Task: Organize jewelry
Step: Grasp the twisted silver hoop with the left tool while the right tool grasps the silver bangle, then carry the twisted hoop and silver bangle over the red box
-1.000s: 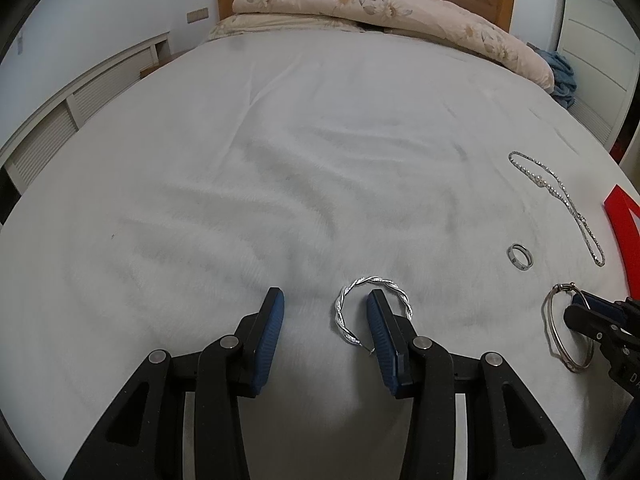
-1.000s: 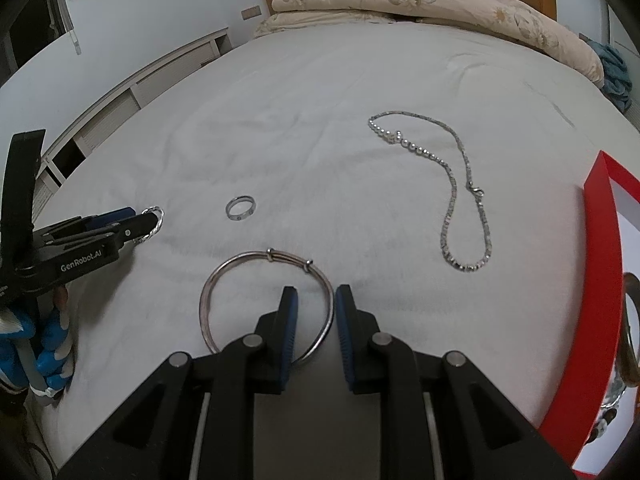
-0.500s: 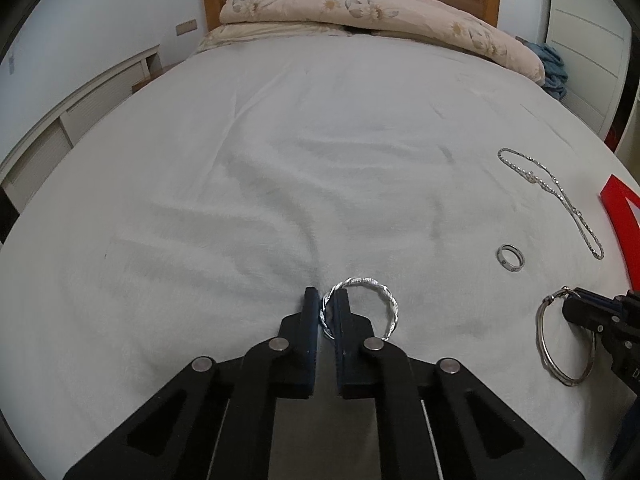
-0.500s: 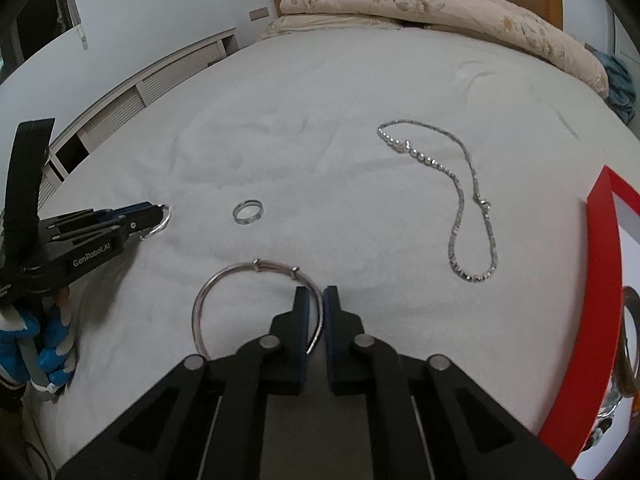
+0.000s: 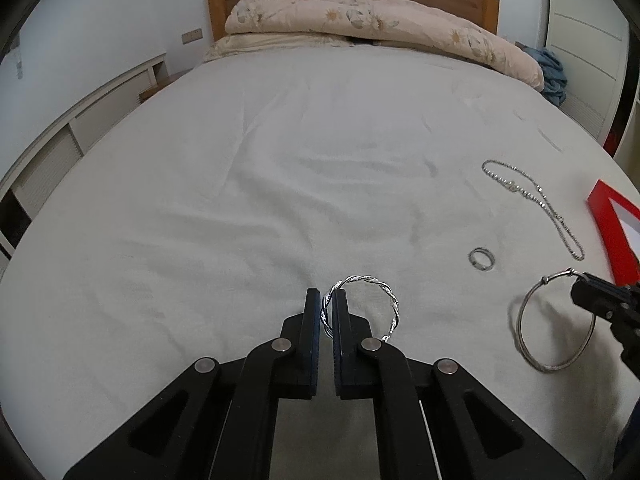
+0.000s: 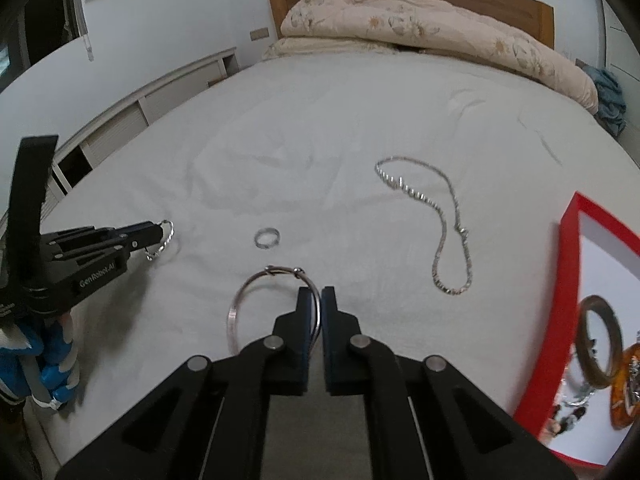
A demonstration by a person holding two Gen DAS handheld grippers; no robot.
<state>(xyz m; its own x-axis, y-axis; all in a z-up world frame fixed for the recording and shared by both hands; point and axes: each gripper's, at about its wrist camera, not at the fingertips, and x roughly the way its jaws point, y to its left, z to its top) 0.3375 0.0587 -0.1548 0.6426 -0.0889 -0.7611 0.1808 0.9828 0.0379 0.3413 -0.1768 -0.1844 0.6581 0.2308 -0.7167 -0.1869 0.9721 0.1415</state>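
My left gripper point(image 5: 326, 300) is shut on the left side of a twisted silver bracelet point(image 5: 390, 296), lifted just off the white bedsheet. The same bracelet point(image 6: 166, 242) hangs from the left gripper's tip in the right wrist view. My right gripper point(image 6: 318, 296) is shut on the right side of a thin plain silver bangle point(image 6: 236, 308), raised off the sheet; from the left wrist that bangle point(image 5: 524, 336) dangles from the right gripper point(image 5: 580, 296). A small silver ring point(image 6: 267, 237) point(image 5: 481, 259) and a silver chain necklace point(image 6: 444, 224) point(image 5: 536, 196) lie on the sheet.
A red-rimmed jewelry box point(image 6: 568, 316) point(image 5: 612, 236) sits at the right, holding a brown bangle point(image 6: 600, 344) and other pieces. A folded floral quilt point(image 5: 360, 24) lies at the headboard. White cabinets point(image 6: 132, 116) run along the left wall. A blue-gloved hand point(image 6: 48, 364) holds the left gripper.
Both grippers closed from open onto their bracelets, the left on the twisted one, the right on the plain bangle, and both have lifted them slightly off the sheet.
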